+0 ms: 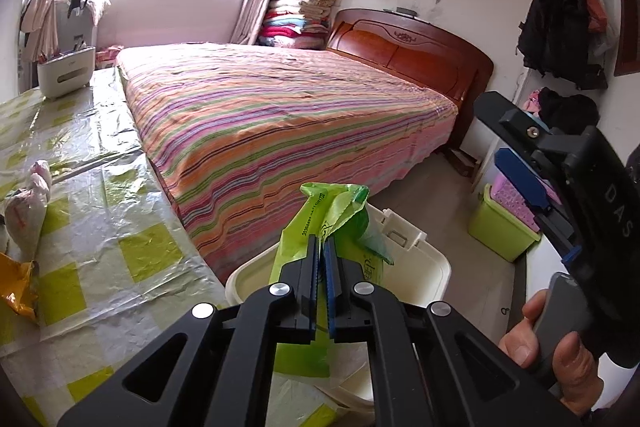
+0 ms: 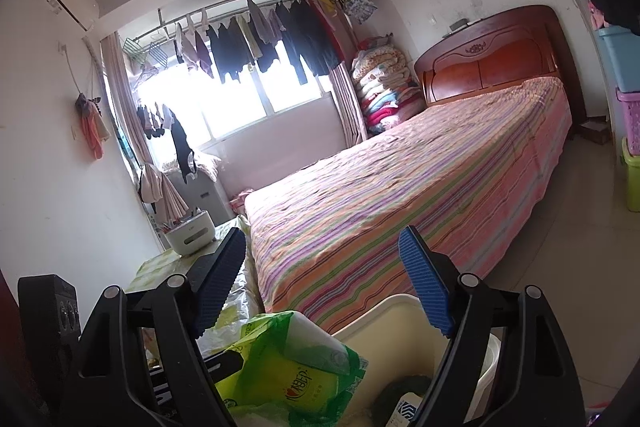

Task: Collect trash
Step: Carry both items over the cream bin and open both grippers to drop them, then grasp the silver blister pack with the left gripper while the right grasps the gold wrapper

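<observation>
Striped bed (image 1: 280, 123) just beside the crinkly plastic-covered table (image 1: 100, 227). Rounded cream plastic bin (image 1: 424, 267) below. Left claw (image 1: 320, 267) clamped on thin green plastic wrapper (image 1: 340, 211) over bin. Right claw (image 2: 324, 283) apart, ribbed blue pads (image 2: 428, 287) bare.

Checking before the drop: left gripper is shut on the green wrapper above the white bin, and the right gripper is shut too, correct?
Not quite. The right gripper is open, jaws wide apart with nothing between them, as the right wrist view shows. The left gripper is shut on the green wrapper above the white bin.
</observation>
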